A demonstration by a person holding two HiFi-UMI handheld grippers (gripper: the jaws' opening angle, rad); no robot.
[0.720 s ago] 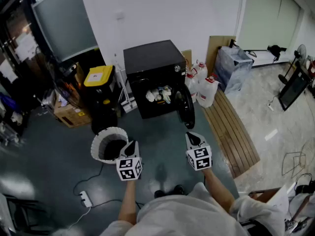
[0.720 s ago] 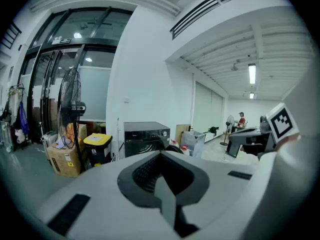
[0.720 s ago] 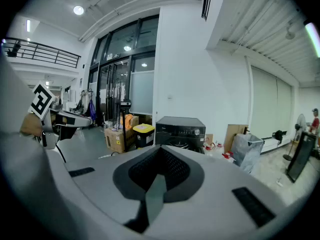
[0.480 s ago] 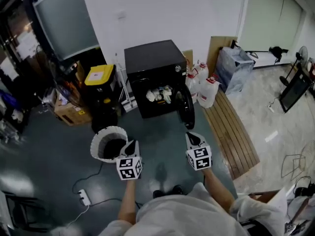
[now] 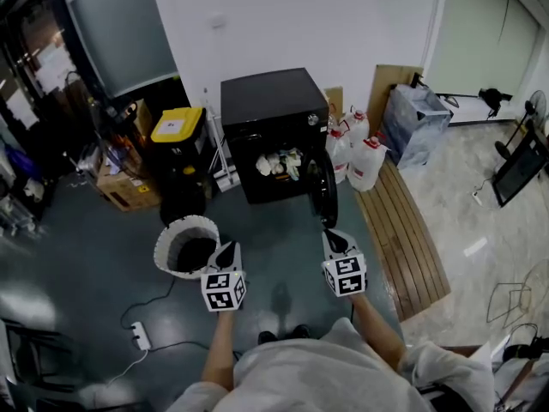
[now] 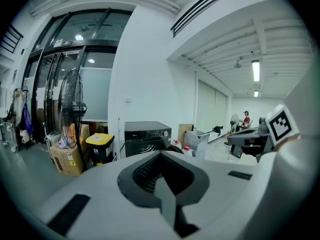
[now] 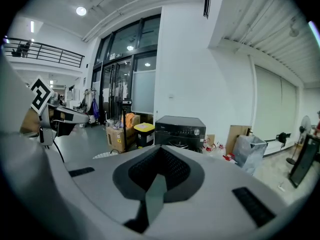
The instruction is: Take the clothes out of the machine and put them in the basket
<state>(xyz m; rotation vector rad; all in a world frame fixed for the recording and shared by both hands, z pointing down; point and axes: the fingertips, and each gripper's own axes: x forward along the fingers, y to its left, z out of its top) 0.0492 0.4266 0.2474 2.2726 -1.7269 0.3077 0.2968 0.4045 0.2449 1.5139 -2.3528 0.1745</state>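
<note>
A yellow-lidded bin (image 5: 177, 127) stands left of the black machine (image 5: 273, 110). Nearer, the white basket (image 5: 169, 230) sits on the floor, with the left tongs (image 5: 227, 250) just over the right of its rim, pressed together and empty. Pale clothes (image 5: 280, 163) lie bunched in the machine's drum, and its door (image 5: 322, 187) hangs open at the right. The right tongs (image 5: 334, 239), also closed on nothing, hover just below that door. White jugs (image 5: 367, 161) stand farther right.
</note>
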